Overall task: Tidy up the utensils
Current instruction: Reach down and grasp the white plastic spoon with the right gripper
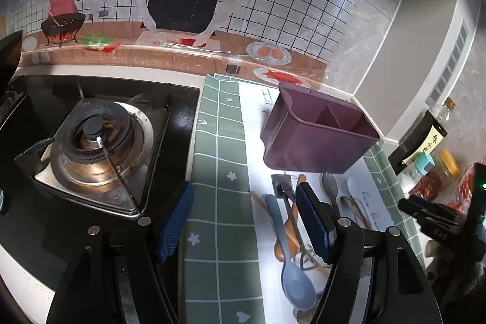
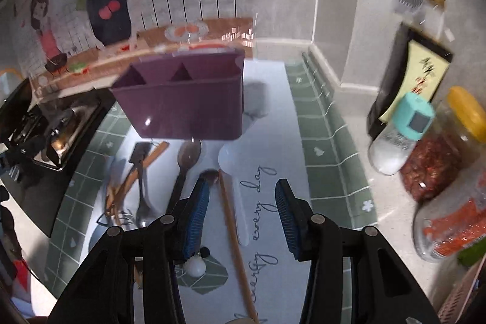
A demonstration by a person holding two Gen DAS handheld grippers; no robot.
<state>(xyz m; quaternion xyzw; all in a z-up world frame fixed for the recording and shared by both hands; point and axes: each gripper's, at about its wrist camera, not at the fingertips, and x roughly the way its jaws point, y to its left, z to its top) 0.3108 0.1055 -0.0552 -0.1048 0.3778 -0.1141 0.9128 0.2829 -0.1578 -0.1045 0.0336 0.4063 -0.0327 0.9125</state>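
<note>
While both our grippers, left and right, hang released and empty, the purple caddy sits mid-frame unfilled, utensils scattered on the mat below it—sorting barely begun.

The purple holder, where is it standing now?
In both views the purple holder stands upright on the mat, behind the loose utensils, with the stove to its left and the bottles to its right.
</note>
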